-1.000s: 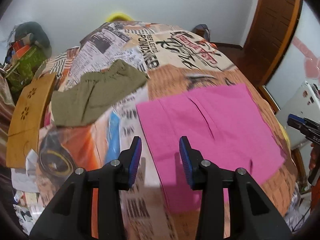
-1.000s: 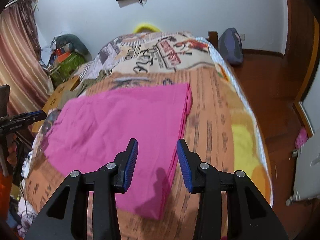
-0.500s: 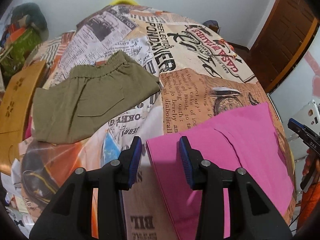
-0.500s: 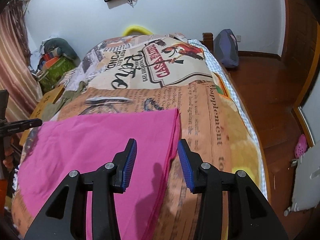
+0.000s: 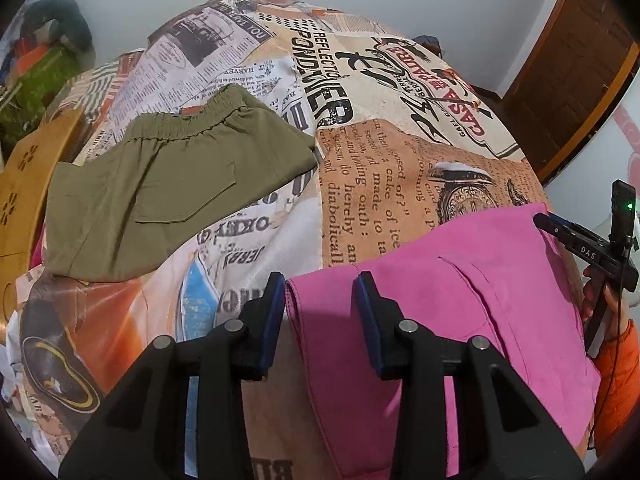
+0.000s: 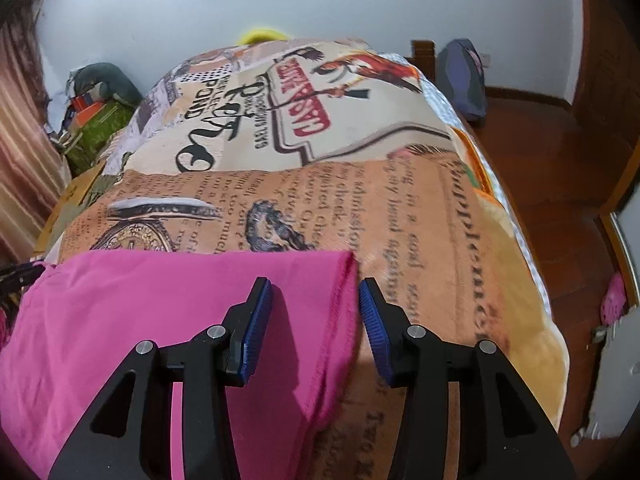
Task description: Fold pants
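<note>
Pink pants (image 5: pixel 460 300) flat on printed bedspread (image 5: pixel 360 160)

Both grippers: black angular frames, silver screw heads, ribbed blue pads (image 5: pixel 276 320). Right gripper (image 5: pixel 576 244) marked "DAS", green LED, thin cable. Orange sleeve (image 5: pixel 618 372).

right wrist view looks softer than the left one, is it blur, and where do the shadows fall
Right wrist view: the print on the bedspread is smeared, as is the pink pants edge; the gripper casts a dark shadow on the pink cloth. Left wrist view: sharper, bedspread text readable, olive shorts crisp; fisheye bends the bed in both.
</note>
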Tool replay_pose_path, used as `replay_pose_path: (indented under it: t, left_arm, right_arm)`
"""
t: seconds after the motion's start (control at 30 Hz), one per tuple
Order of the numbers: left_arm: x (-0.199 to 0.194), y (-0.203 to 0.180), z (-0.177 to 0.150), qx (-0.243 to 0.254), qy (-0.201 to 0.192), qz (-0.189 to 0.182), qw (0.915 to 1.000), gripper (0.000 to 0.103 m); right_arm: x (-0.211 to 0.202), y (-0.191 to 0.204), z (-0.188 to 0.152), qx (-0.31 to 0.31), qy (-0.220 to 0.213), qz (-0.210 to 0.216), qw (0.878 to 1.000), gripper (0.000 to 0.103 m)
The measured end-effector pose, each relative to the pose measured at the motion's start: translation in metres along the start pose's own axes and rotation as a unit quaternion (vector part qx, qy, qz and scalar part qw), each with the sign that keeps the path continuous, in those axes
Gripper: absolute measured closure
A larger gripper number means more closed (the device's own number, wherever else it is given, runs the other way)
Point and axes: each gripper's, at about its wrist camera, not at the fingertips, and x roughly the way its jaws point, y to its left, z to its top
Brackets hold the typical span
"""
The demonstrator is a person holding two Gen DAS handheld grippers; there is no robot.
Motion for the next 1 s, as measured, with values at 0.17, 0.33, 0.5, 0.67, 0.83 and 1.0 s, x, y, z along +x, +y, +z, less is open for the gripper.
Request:
replay_pose_path:
  t: [0.17, 0.33, 0.5, 0.67, 0.83, 1.0]
  left_arm:
    - [-0.006, -0.01, -0.005, 0.021, -0.018, 0.041, 0.9988, 0.088]
    - [-0.016, -0.01, -0.012, 0.031, -0.037, 0.065, 0.9967, 0.091]
    - [-0.008, 0.001, -0.023, 0.024, -0.021, 0.07, 0.997, 0.093]
    - [-0.018, 0.005, -0.013, 0.011, -0.019, 0.054, 0.9983, 0.093]
    - [-0.042, -0.008, -0.001, 0.028, -0.05, 0.051, 0.9971, 0.092]
    - [-0.036, -0.032, 0.002, 0.047, -0.044, 0.012, 0.9978, 0.092]
  right_arm:
    - [0.007, 0.006, 0.0, -0.026, 0.005, -0.016, 1.0, 0.097]
    - [0.007, 0.001, 0.001, -0.021, 0.004, -0.025, 0.999, 0.103]
    - [0.011, 0.004, 0.001, -0.024, 0.008, -0.036, 0.999, 0.103]
    - [0.004, 0.006, 0.006, -0.017, 0.025, -0.041, 0.999, 0.093]
    - [-0.022, 0.022, 0.012, -0.022, -0.004, -0.016, 1.0, 0.076]
    - [-0.019, 0.054, 0.014, -0.065, 0.002, 0.017, 0.998, 0.072]
